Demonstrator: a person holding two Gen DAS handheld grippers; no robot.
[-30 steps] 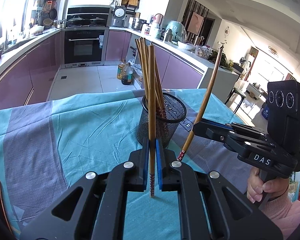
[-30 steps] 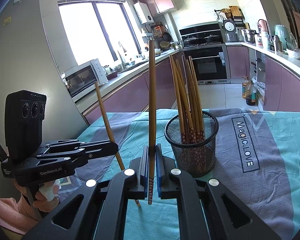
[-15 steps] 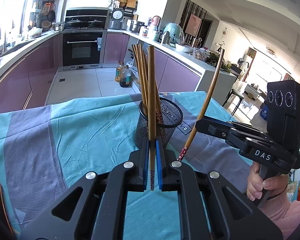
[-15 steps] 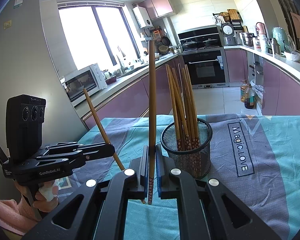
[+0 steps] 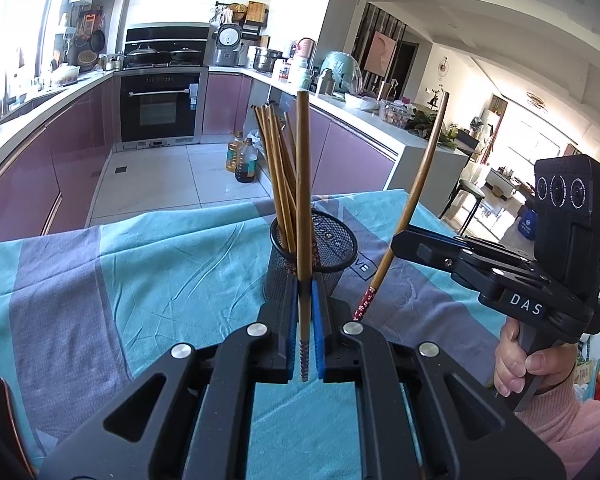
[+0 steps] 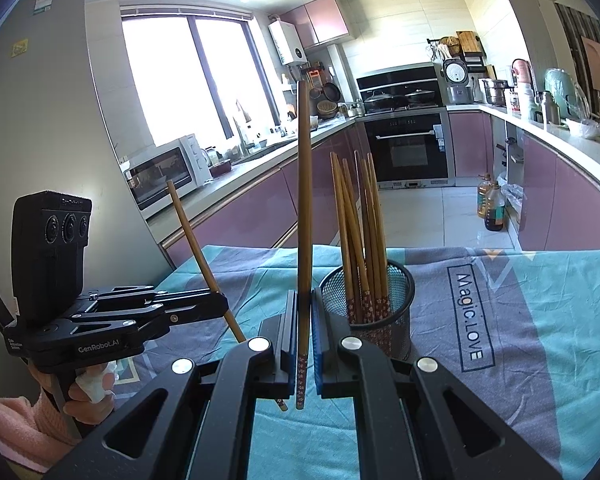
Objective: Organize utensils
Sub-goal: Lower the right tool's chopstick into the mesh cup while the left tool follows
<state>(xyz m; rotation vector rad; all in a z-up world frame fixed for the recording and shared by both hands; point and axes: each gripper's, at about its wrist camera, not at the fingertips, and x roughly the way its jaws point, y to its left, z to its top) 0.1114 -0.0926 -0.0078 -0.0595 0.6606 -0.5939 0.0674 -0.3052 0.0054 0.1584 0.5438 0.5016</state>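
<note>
1. Left wrist view: the left gripper [image 5: 304,320] pinches one brown wooden chopstick [image 5: 302,200] upright, just before the black mesh cup [image 5: 332,248].
2. The right gripper [image 6: 304,332] pinches a second chopstick [image 6: 304,200].
3. The cup holds about six more chopsticks [image 6: 360,232] on the teal-and-grey tablecloth [image 6: 540,288].

A teal and grey cloth [image 6: 540,320] is covering the bench, its "Magic.LOVE" print [image 6: 470,316] facing up. Two oil bottles [image 5: 242,158] are standing on the tiled floor [image 5: 160,176] beside the built-in oven [image 5: 160,110], and a microwave [image 6: 164,170] is sitting under the window [image 6: 192,80].
</note>
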